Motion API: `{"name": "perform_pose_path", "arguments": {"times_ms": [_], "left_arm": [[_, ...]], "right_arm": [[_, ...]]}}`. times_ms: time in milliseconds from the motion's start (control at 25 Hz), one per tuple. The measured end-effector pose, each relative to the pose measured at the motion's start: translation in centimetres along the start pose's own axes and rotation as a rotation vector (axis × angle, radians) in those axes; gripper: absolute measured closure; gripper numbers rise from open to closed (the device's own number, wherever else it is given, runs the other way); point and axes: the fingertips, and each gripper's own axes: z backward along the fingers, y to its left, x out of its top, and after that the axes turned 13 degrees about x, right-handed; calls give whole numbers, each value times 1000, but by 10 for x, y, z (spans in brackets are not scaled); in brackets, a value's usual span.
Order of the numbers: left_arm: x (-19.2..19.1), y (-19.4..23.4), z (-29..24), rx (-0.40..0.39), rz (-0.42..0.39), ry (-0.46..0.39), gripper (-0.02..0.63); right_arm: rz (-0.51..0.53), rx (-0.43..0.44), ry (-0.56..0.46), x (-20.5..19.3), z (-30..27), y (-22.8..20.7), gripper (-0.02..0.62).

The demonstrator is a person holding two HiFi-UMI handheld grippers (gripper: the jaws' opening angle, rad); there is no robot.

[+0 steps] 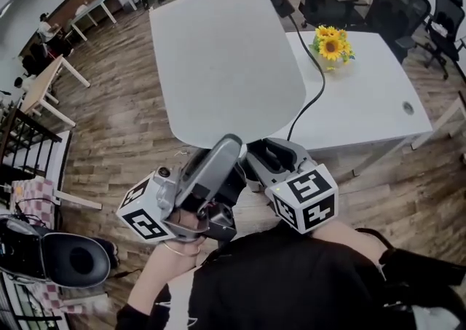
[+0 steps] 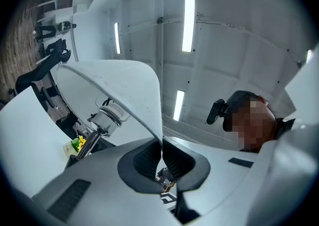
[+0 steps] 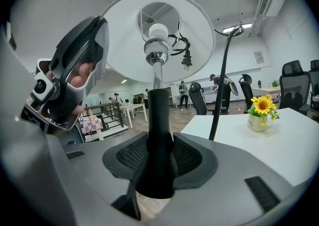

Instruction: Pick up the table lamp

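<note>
Pinching only the lampshade edge, left gripper fingers could slip; right gripper clamped the stem. Dangling plug could snag.

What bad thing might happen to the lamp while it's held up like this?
1. The left claw pinches only the thin rim of the big white lampshade, so the shade might bend or slip out.
2. The right claw grips the smooth black lamp stem, which might slide down through it.
3. The loose black cord and plug hang under the shade and might snag on something.
</note>
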Motion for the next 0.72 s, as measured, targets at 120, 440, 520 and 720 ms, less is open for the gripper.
{"name": "perform_pose_path", "arguments": {"times_ms": [120,440,520,720], "left_arm": [[2,-7,-6,14,-27,-26,589],[-7,-6,-29,61,-25,-83,589],[-13,-4,-35,68,-24,-78,589],[-20,-2,-45,73,-32,-59,589]], "right_arm": [[17,35,2,7,3,1,425],[31,88,41,10,17,-19,425],[24,90,44,7,21,-24,425],[7,96,42,5,23,-32,425]]}}
